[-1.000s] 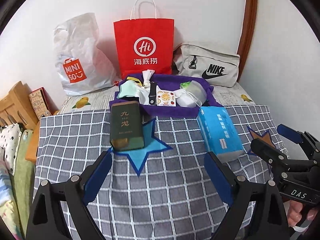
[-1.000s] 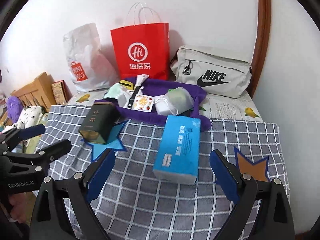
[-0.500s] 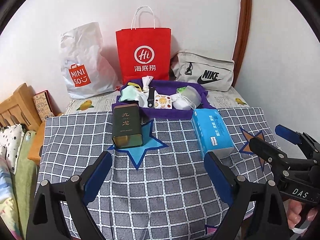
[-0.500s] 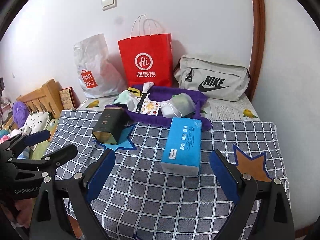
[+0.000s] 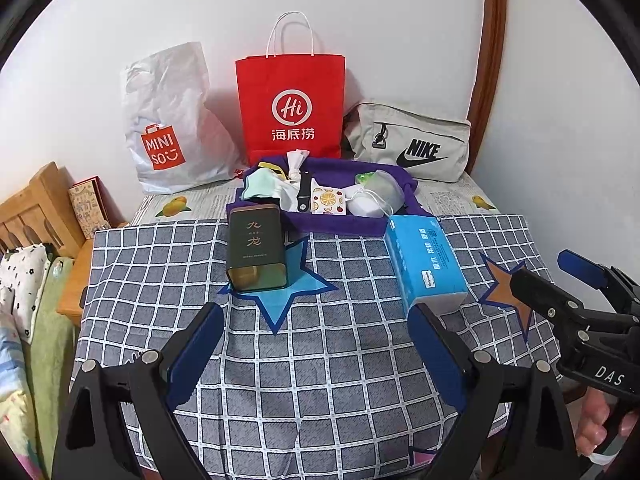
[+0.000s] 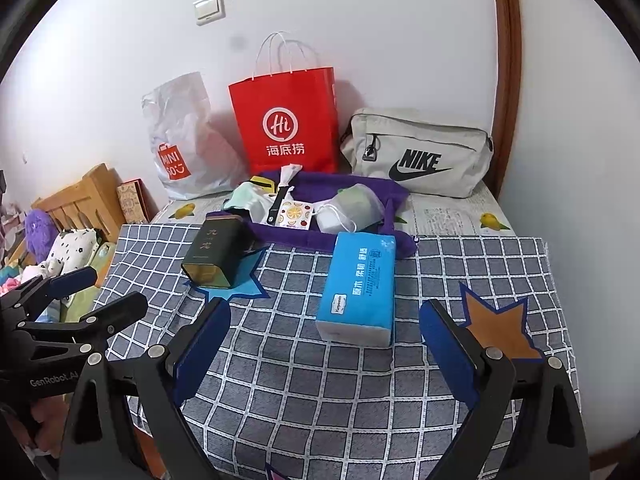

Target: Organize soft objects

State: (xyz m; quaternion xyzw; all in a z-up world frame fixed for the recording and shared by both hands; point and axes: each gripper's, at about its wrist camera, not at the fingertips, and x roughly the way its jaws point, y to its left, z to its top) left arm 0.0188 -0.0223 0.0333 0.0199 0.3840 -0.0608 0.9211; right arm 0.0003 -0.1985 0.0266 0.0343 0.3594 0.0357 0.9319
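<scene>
A blue tissue pack (image 5: 426, 262) (image 6: 360, 286) lies on the checked cloth (image 5: 320, 360), right of centre. A dark green tin (image 5: 256, 248) (image 6: 218, 252) lies on a blue star patch (image 5: 288, 292). Behind them a purple cloth tray (image 5: 340, 226) (image 6: 304, 238) holds face masks, a small fruit-print packet (image 5: 328, 200) and a mesh pouch (image 5: 380, 196). My left gripper (image 5: 316, 348) is open and empty, short of the tin. My right gripper (image 6: 326, 344) is open and empty, just in front of the tissue pack. Each gripper shows at the edge of the other's view.
A white plastic bag (image 5: 172, 120), a red paper bag (image 5: 290, 108) and a grey Nike pouch (image 5: 412, 144) stand along the wall at the back. An orange star patch (image 6: 496, 328) marks the cloth at the right. A wooden headboard (image 5: 36, 208) and bedding lie to the left.
Both grippers have drawn back and risen, so the tin, the tissue pack and the bags look smaller and farther. Both stay open and empty.
</scene>
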